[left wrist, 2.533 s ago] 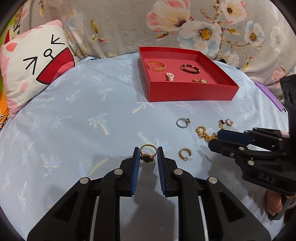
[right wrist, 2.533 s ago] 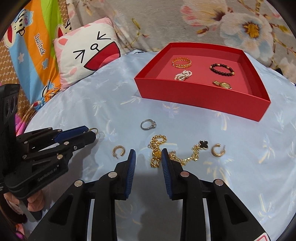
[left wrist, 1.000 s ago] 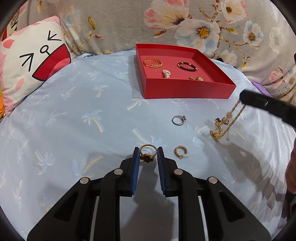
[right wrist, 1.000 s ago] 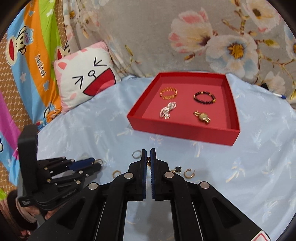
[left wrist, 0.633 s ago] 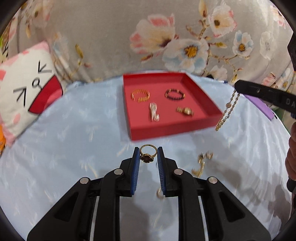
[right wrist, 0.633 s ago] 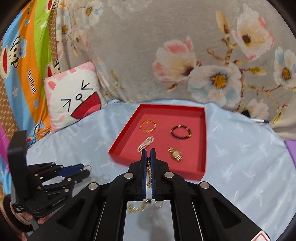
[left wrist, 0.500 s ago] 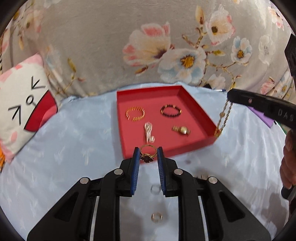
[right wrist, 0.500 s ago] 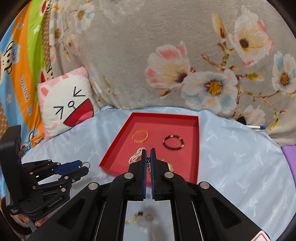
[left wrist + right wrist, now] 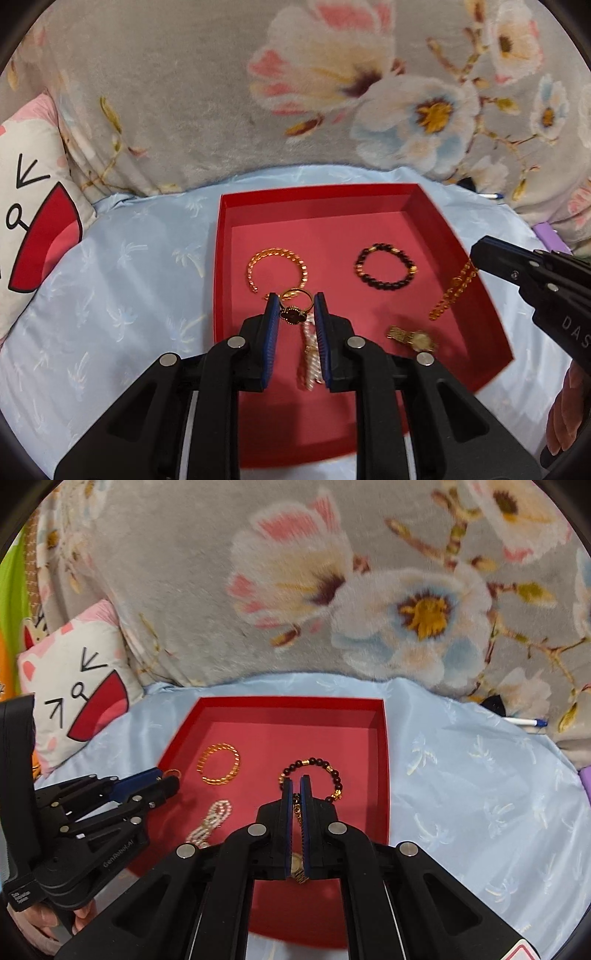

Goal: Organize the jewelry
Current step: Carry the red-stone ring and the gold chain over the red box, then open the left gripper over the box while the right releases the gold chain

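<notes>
Jewelry pieces lie on the floor of a shallow red cardboard tray (image 9: 454, 236) on pale blue palm-print bedding (image 9: 122, 280): a gold twisted open bangle (image 9: 275, 267) at about 10 o'clock in the tray, a dark beaded bracelet (image 9: 384, 269) at 2 o'clock, a small gold wristwatch (image 9: 412, 338) at 4 o'clock, and a pearly white bracelet (image 9: 310, 360) partly hidden between the left hand-held gripper's fingers. In the right wrist view the watch shows only as a sliver behind the right fingers. The left hand-held gripper (image 9: 294, 314) hovers over the tray's near-left part, its blue pads narrowed on a gold ring with a dark stone (image 9: 293, 308). The right hand-held gripper (image 9: 295, 801) reaches in from 3 o'clock, pads nearly together, pinching a gold chain (image 9: 452, 291) whose lower end hangs above the tray near its right wall; its tip is blurred. A cat-face cushion (image 9: 75, 690) lies at 9 o'clock.
</notes>
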Demonstrator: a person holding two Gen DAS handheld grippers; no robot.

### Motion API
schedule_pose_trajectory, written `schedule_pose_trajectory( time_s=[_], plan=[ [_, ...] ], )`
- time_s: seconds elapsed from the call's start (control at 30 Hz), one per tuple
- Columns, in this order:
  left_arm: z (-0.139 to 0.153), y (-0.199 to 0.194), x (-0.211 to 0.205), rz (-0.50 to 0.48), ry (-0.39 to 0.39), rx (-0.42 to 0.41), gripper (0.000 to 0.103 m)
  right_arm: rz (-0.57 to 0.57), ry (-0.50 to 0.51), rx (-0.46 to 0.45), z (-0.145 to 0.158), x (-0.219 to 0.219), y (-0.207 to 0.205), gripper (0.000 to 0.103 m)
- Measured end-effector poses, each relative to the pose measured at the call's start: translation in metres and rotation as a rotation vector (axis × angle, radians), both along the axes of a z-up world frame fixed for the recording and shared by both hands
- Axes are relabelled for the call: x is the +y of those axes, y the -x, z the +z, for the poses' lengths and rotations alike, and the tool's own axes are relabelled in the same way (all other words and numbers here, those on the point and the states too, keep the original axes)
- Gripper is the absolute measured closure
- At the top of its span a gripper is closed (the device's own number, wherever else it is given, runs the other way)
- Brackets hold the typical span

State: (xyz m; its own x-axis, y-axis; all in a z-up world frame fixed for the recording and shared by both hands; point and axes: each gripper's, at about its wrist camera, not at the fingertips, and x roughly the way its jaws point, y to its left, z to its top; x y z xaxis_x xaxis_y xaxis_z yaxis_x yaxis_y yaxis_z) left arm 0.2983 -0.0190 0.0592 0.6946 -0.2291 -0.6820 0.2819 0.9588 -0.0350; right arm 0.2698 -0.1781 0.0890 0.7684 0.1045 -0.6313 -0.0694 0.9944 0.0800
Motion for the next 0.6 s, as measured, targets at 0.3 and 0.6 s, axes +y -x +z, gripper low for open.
schedule_pose_trajectory(
  time_s=[0.3,0.6],
  plan=[
    [-0.029,-0.025,0.002,0.024,-0.027,0.047,0.083,0.003,0.007,0.074,-0.039,-0.004,-0.03,0.099],
    [-0.021,-0.018,0.006,0.054,-0.003,0.018,0.043,-0.012,-0.025,0.033,-0.034,-0.013,-0.014,0.094]
  ],
)
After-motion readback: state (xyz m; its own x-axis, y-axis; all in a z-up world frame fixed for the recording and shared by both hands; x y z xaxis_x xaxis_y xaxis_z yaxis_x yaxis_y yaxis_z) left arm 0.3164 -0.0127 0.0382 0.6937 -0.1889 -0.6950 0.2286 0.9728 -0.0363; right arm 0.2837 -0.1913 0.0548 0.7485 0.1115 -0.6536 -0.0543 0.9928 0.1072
